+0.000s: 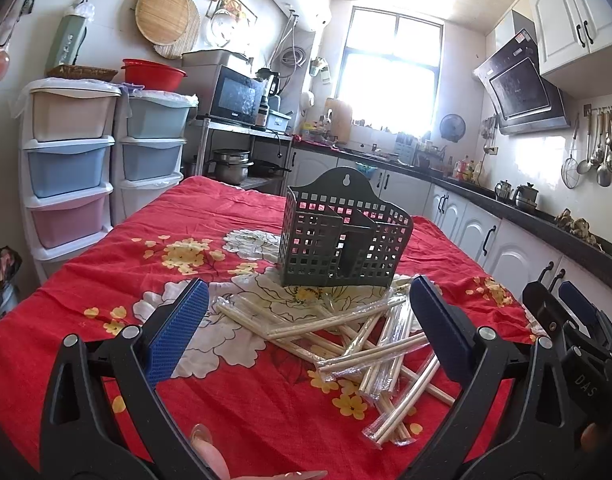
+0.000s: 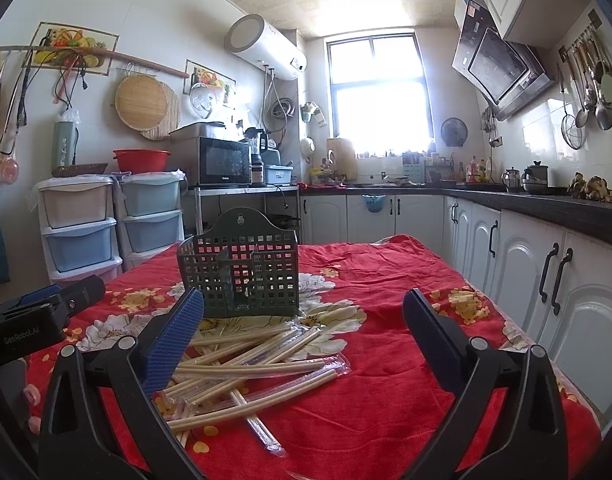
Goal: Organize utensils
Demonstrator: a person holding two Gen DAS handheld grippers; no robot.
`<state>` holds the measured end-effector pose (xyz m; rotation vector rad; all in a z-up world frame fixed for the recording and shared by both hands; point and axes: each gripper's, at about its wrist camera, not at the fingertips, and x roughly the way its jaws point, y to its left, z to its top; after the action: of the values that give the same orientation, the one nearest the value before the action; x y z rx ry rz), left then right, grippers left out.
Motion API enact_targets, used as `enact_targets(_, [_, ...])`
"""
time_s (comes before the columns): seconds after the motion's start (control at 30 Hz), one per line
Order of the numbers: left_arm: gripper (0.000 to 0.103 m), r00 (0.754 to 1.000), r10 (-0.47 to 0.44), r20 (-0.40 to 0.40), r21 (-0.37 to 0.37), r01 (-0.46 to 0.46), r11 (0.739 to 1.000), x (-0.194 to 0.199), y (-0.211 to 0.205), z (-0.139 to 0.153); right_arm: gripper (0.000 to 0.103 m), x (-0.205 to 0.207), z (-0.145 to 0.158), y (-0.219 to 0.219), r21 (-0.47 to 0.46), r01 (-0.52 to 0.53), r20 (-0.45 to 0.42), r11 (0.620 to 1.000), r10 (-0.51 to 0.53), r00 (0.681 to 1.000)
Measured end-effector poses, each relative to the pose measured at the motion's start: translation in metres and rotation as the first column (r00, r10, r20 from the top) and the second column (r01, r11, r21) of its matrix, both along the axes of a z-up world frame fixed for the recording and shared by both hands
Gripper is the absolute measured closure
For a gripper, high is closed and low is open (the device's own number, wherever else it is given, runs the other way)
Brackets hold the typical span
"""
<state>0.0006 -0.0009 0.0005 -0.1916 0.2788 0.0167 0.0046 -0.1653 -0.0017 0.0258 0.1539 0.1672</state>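
Observation:
A dark green perforated utensil holder (image 1: 339, 236) stands upright on the red floral tablecloth (image 1: 106, 256); it also shows in the right wrist view (image 2: 242, 268). A loose pile of wrapped chopsticks (image 1: 345, 340) lies in front of it, and shows in the right wrist view (image 2: 250, 364) too. My left gripper (image 1: 309, 336) is open and empty, held just above the near side of the pile. My right gripper (image 2: 304, 340) is open and empty, to the right of the pile. Each gripper shows at the edge of the other's view: the right one (image 1: 565, 320) and the left one (image 2: 46, 308).
Stacked plastic drawers (image 1: 70, 168) stand left of the table. White cabinets under a black counter (image 2: 545, 208) run along the right side. A microwave (image 2: 226, 162) sits on a rack behind the table. Ladles hang on the right wall (image 2: 589, 92).

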Motion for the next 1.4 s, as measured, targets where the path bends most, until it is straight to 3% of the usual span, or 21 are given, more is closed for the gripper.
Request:
enact_targets(1.1, [0.010,1.000,-0.004,-0.002,-0.006,0.004,1.000,-0.003,0.000,0.001,0.006,0.002,-0.002,0.001,-0.004,-0.013,-0.014,1.000,0.013,1.000])
enact_targets(1.4, [0.010,0.999,0.011,-0.033,-0.042,-0.012,0.999,0.000,0.012,-0.004,0.006,0.005,-0.002,0.006,-0.025,-0.044,-0.019,0.999,0.043,0.999])
